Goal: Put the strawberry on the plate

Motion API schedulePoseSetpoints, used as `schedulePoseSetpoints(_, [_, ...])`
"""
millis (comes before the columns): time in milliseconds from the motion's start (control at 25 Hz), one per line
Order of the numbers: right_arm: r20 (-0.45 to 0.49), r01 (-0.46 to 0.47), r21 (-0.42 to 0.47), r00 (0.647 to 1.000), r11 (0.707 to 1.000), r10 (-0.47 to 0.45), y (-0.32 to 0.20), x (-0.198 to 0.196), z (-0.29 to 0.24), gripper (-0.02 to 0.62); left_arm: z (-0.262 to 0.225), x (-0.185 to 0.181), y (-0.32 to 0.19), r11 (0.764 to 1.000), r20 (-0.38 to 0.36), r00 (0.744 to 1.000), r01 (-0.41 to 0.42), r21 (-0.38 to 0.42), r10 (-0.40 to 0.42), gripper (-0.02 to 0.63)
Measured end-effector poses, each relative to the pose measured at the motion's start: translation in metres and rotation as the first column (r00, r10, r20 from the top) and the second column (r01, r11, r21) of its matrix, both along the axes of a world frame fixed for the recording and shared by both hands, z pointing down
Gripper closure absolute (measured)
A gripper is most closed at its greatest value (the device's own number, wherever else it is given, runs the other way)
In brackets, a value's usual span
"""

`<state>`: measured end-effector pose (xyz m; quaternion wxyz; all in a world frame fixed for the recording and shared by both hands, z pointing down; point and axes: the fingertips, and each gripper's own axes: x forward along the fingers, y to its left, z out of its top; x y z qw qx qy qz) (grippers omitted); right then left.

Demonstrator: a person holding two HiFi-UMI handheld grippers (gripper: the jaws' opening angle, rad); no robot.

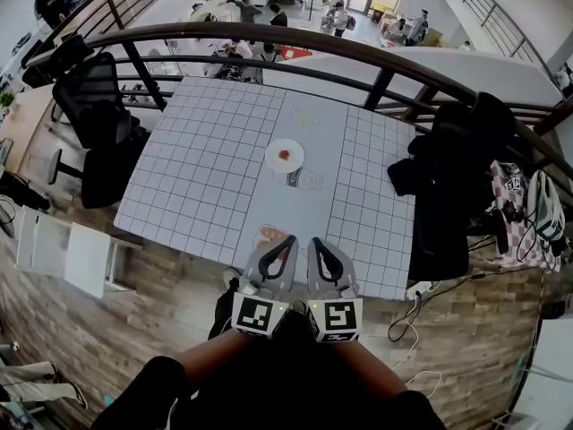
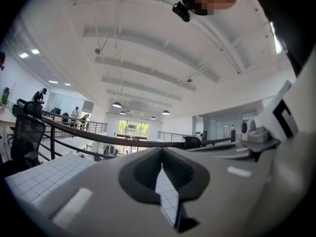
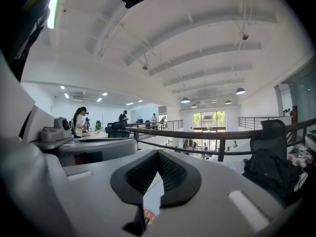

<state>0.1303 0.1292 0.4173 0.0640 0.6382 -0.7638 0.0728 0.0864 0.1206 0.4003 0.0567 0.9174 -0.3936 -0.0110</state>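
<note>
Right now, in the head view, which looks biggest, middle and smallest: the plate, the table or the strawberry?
1. Table, by far the largest.
2. Plate, a small white disc on it.
3. Strawberry, a tiny red dot on the plate.

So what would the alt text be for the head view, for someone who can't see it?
Seen from above, a strawberry sits on a white plate in the middle of a gridded table. The left gripper and right gripper hang side by side at the near edge, jaws shut and empty; a curved railing runs behind.
</note>
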Motion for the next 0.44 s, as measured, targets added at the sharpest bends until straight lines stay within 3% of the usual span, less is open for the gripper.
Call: schedulePoseSetpoints(440, [-0.002,0.011,-0.007,1.000,1.000,-0.011,-0.002,-0.011,-0.001,0.597,0.002,-0.012,-0.004,1.000,0.017,1.000,0.007,0.010,-0.007,0.597])
